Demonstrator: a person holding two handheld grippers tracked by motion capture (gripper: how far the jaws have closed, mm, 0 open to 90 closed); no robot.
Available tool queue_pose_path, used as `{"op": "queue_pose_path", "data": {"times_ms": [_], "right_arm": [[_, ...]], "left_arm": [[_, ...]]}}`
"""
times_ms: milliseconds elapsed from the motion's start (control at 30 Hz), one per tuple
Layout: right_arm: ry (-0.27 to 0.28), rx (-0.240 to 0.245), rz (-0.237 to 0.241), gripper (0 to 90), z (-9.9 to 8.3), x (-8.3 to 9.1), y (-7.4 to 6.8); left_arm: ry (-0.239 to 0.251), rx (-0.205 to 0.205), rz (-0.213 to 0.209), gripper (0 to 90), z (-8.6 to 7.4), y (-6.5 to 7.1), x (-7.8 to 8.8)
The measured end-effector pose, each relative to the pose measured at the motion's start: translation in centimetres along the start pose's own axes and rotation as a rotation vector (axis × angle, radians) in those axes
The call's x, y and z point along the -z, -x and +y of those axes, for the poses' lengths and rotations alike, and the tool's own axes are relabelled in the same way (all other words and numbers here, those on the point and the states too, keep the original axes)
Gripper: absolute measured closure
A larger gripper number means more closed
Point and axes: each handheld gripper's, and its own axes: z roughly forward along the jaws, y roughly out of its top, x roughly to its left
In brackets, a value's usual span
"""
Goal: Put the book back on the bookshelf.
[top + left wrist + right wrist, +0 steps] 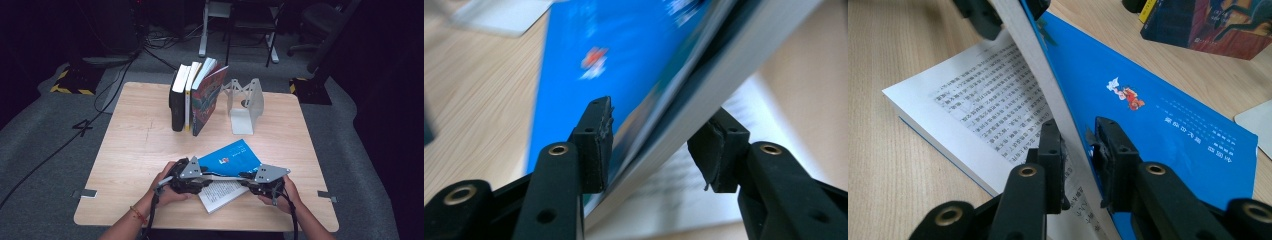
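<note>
The right gripper point(1078, 150) pinches the blue book's point(1148, 100) raised half; the left gripper's point(656, 145) jaws stand open astride it.

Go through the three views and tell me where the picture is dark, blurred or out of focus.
High view: room beyond the pale wooden table is nearly black, the tabletop evenly lit and soft. Left gripper view: blue-covered open paperback book is smeared, its cover print unreadable, the black pads sharper. Right gripper view: brightest and sharpest, printed lines show, the standing books far off slightly soft.
</note>
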Motion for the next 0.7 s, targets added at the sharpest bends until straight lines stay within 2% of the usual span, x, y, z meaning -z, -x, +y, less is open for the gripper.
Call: {"op": "queue_pose_path", "data": {"times_ms": [33,100,133,200,267,333,400,433,567,700], "right_arm": [[0.0,0.001,0.0,73.6,0.0,0.0,0.0],[0.003,0.0,0.002,71.8,0.0,0.0,0.0],[0.006,-0.005,0.005,70.9,-0.1,0.0,0.1],[0.008,-0.016,0.014,69.2,-0.2,0.0,0.2],[0.004,-0.022,0.022,66.6,-0.2,-0.1,0.2],[0.004,-0.028,0.026,62.3,-0.4,-0.2,0.3],[-0.024,-0.011,-0.012,57.2,-1.0,-0.2,0.7],[-0.026,-0.019,-0.027,56.1,-1.3,-0.1,0.9],[0.003,-0.089,-0.036,50.8,-2.9,1.0,2.7],[0.017,-0.098,-0.034,49.3,-3.7,1.5,3.4]], "left_arm": [[-0.002,-0.003,0.001,50.4,0.3,0.3,-0.2],[0.001,-0.01,-0.024,48.2,0.8,0.7,-0.6],[-0.001,-0.01,-0.019,50.0,0.9,0.8,-0.7],[0.005,-0.026,-0.003,62.8,1.0,1.0,-1.0],[0.009,-0.036,-0.01,70.2,1.0,0.9,-1.0],[-0.01,-0.085,-0.021,74.9,0.6,0.9,-1.0],[-0.004,-0.079,-0.041,77.8,0.3,0.6,-1.0],[0.005,-0.072,-0.047,78.6,0.2,0.4,-1.0],[0.01,-0.079,-0.044,79.3,0.1,0.3,-0.7],[0.01,-0.075,-0.059,79.2,-0.2,-0.2,-0.2]]}}
